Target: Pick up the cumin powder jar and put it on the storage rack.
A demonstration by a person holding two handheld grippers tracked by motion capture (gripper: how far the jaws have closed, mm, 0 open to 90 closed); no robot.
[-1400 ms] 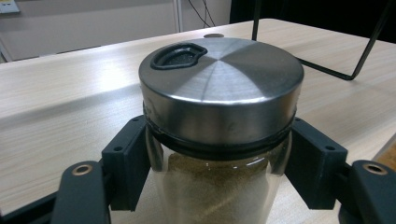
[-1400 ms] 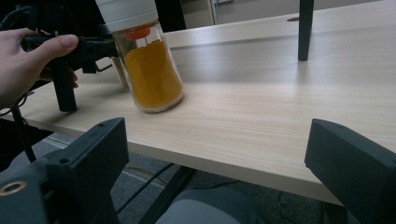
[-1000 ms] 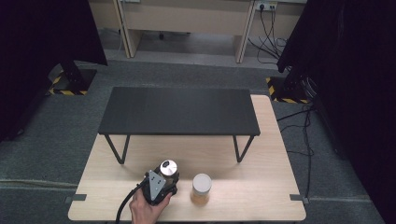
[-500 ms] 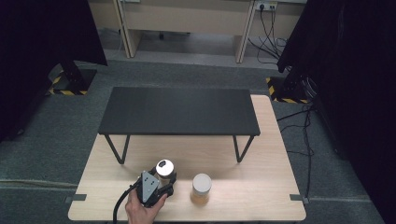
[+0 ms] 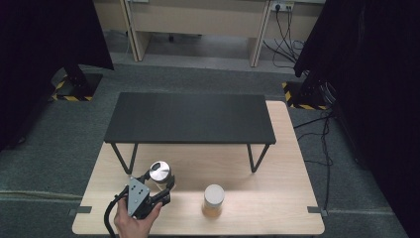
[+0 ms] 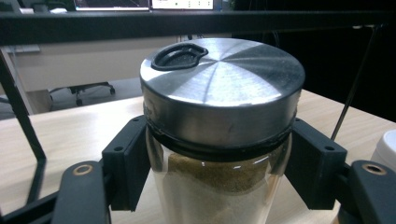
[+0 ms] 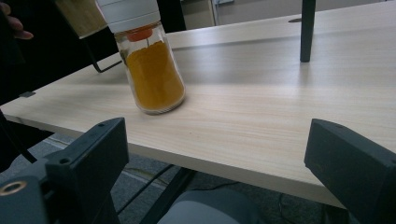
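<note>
The left tool (image 5: 157, 186) now grips the steel-lidded glass spice jar (image 5: 160, 174), drawn slightly away from the white-capped turmeric jar (image 5: 213, 200); the right tool (image 7: 224, 186) gapes empty.

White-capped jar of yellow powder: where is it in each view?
High view: white-capped jar low centre, right of the metal-lidded jar.
Left gripper view: its white cap at the right edge.
Right gripper view: upper left, on the table.
Shared landmark: the legs of the black rack.
</note>
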